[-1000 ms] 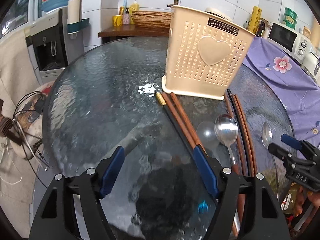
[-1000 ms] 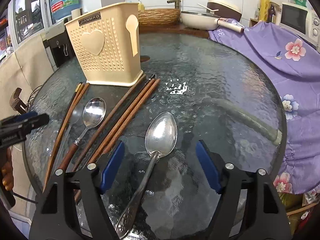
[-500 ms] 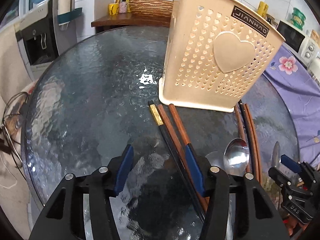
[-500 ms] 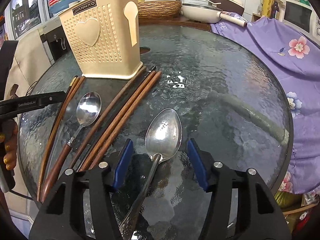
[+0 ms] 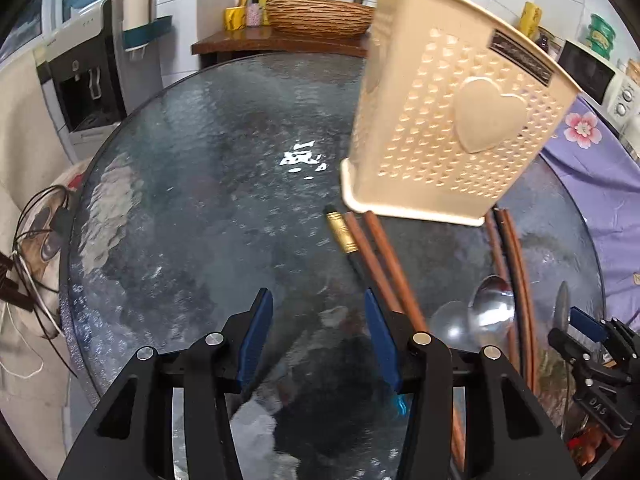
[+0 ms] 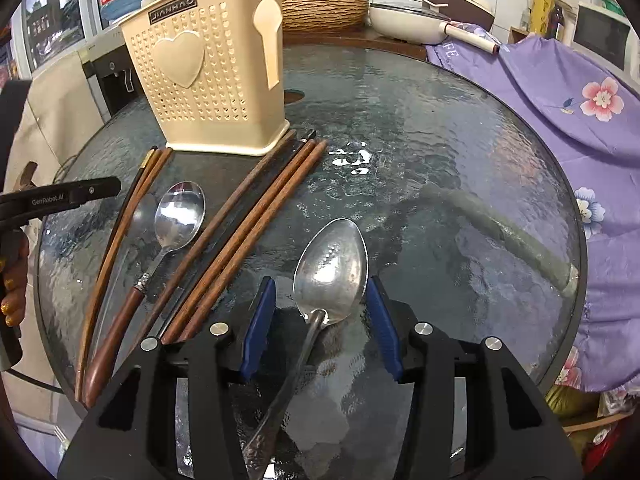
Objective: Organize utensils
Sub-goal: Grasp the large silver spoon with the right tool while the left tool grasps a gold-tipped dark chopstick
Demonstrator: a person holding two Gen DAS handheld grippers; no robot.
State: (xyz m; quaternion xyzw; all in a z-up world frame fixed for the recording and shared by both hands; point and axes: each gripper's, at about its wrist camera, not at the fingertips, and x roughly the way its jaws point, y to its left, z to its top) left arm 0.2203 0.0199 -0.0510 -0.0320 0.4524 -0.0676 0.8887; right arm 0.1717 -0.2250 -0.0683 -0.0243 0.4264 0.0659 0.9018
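Note:
A cream perforated utensil holder stands on the round glass table; it also shows in the left wrist view. In front of it lie brown wooden chopsticks, a second set of chopsticks, a wooden-handled spoon and a large steel spoon. My right gripper is open, with the jaws on either side of the large spoon's neck, not touching it. My left gripper is open and empty, just left of the chopsticks.
A purple flowered cloth covers furniture right of the table. A counter behind holds a wicker basket and a pan. A water dispenser stands at the left. The table's front edge is close under both grippers.
Both grippers have moved forward and lower toward the table. The right gripper's jaws now flank the large spoon's neck. The left gripper's jaws have narrowed beside the chopsticks.

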